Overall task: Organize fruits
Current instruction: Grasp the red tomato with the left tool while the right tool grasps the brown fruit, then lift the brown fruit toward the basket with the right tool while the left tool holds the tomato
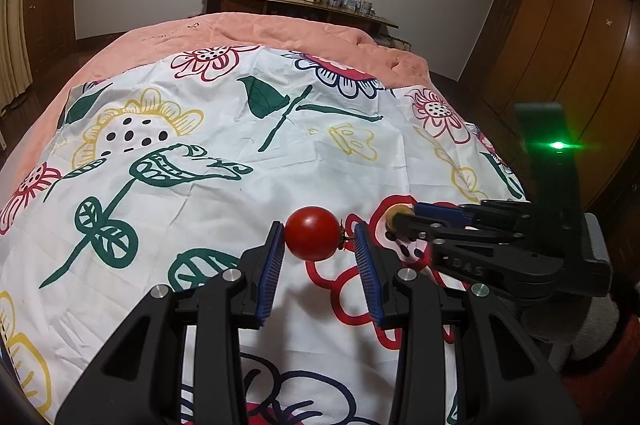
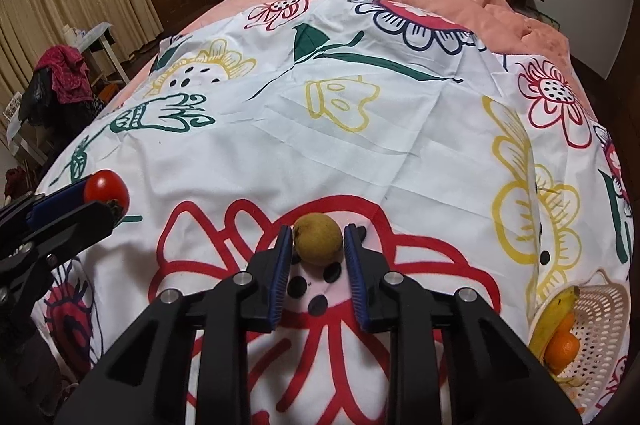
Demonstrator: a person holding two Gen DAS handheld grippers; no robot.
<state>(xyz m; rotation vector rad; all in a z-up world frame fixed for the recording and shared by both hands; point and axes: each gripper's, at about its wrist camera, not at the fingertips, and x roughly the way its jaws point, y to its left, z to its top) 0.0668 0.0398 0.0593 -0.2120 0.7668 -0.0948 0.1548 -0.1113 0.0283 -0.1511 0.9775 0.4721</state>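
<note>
- Right now the left gripper [image 1: 319, 237] is clamping a red tomato [image 1: 313, 234] between its blue fingers [image 1: 272, 265]; the gap is narrow, and the tomato is sitting at the fingertips, its stem end facing the right-hand pad.
- The tomato is hanging just above the floral sheet [image 1: 192, 153], throwing a soft shadow on the cloth below it.
- The right gripper [image 2: 318, 241] is gripping a small yellow-brown fruit [image 2: 318, 240], its fingers [image 2: 282, 265] pressing on both sides of it, about as closed as they go.
- That fruit is sitting over the big red flower print [image 2: 224, 225], by the black dots at its centre; whether it is touching the cloth I cannot tell.
- Seen from the left wrist, the right gripper [image 1: 400, 219] is reaching in from the right, with the fruit [image 1: 396, 214] at its tips, near the tomato but apart from it.
- Seen from the right wrist, the left gripper [image 2: 106, 199] is coming in from the left edge with the tomato [image 2: 106, 189].
- A pale perforated basket [image 2: 600, 321] is lying at the sheet's right edge, holding a banana [image 2: 554, 317] and an orange [image 2: 562, 349].
- The sheet is covering a bed with a pink blanket [image 1: 248, 29].
- A cluttered wooden table [image 1: 296, 3] is standing against the far wall.
</note>
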